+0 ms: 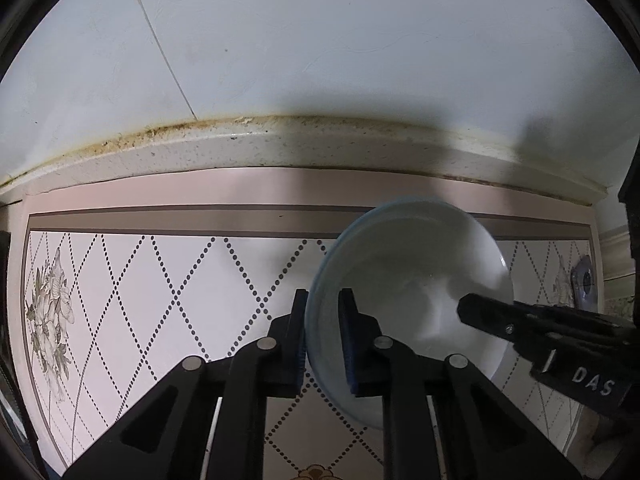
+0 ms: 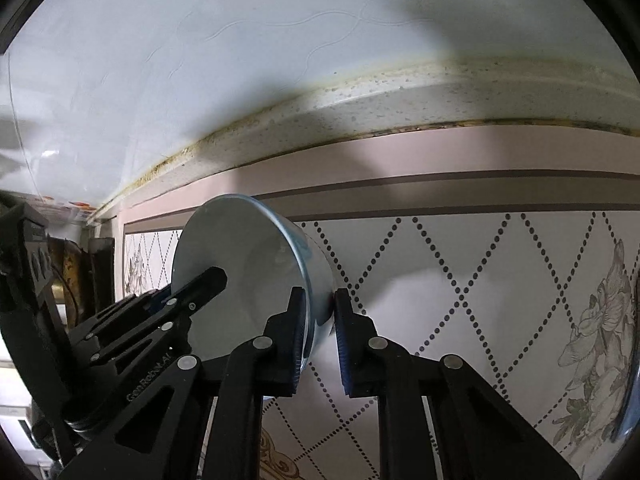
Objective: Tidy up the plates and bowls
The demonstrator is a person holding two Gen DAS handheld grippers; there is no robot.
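A white bowl with a pale blue rim (image 1: pixel 404 276) is tipped on its side above the patterned mat, held from both sides. My left gripper (image 1: pixel 325 314) is shut on the bowl's rim, one pad inside the wall and one outside. In the right wrist view the same bowl (image 2: pixel 240 256) has its opening facing left, and my right gripper (image 2: pixel 319 312) is shut on the opposite part of its rim. Each gripper also shows in the other's view: the right gripper (image 1: pixel 468 310) reaches in from the right, the left gripper (image 2: pixel 216 278) from the left.
The mat (image 1: pixel 168 280) with dotted diamonds and flower prints covers the counter. Behind it run a speckled stone ledge (image 1: pixel 280 144) and a white tiled wall (image 1: pixel 320 40). A small suction fitting (image 1: pixel 585 280) sits at the right. Dark objects (image 2: pixel 76 264) stand at the left of the right wrist view.
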